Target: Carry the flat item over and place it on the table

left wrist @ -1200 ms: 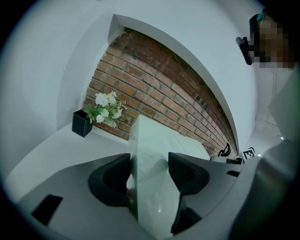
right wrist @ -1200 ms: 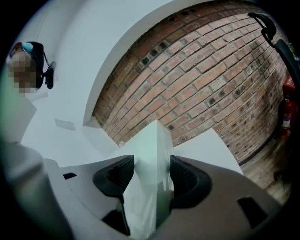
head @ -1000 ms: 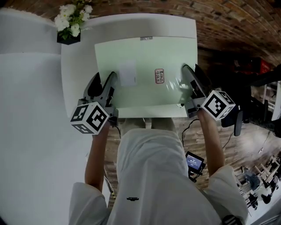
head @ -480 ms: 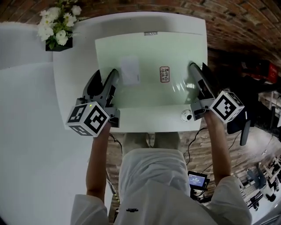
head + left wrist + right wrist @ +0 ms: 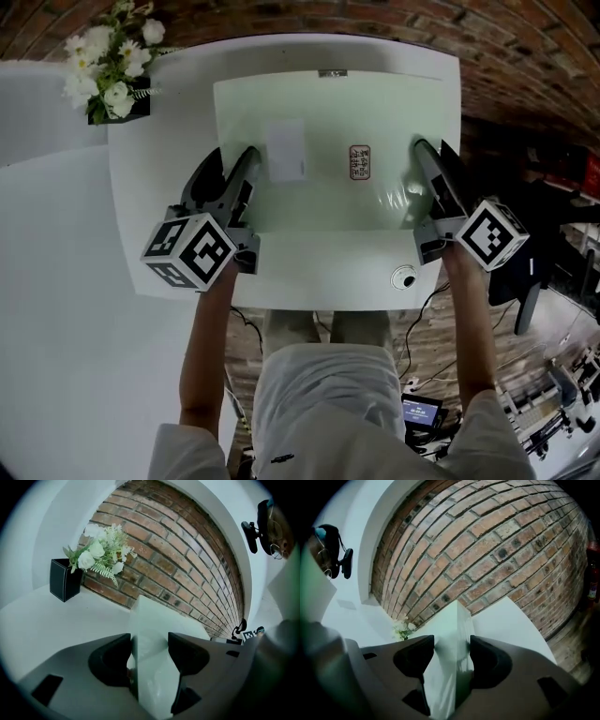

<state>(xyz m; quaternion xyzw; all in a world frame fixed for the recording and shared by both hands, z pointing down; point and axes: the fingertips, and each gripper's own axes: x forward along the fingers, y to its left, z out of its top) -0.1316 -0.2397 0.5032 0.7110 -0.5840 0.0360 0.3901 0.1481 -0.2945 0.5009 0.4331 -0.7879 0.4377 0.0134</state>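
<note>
The flat item (image 5: 328, 112) is a pale green sheet in clear wrap, with a white label and a small red-printed tag on top. It lies level over the white table (image 5: 309, 277); I cannot tell whether it touches. My left gripper (image 5: 230, 167) is shut on its left edge. My right gripper (image 5: 437, 164) is shut on its right edge. In the left gripper view the sheet (image 5: 154, 634) runs edge-on between the jaws of the gripper (image 5: 149, 651). The right gripper view shows the same: the sheet (image 5: 450, 625) pinched in the gripper (image 5: 451, 656).
A black pot of white flowers (image 5: 105, 67) stands at the table's far left corner. A small round cap (image 5: 404, 277) sits in the tabletop near the front right. A brick floor (image 5: 525, 56) lies beyond and to the right. A white surface (image 5: 56, 300) is at the left.
Both grippers and the sheet have moved forward over the table. The sheet's near edge, level with the table's front edge before, now lies well inside it. The round cap has come into view.
</note>
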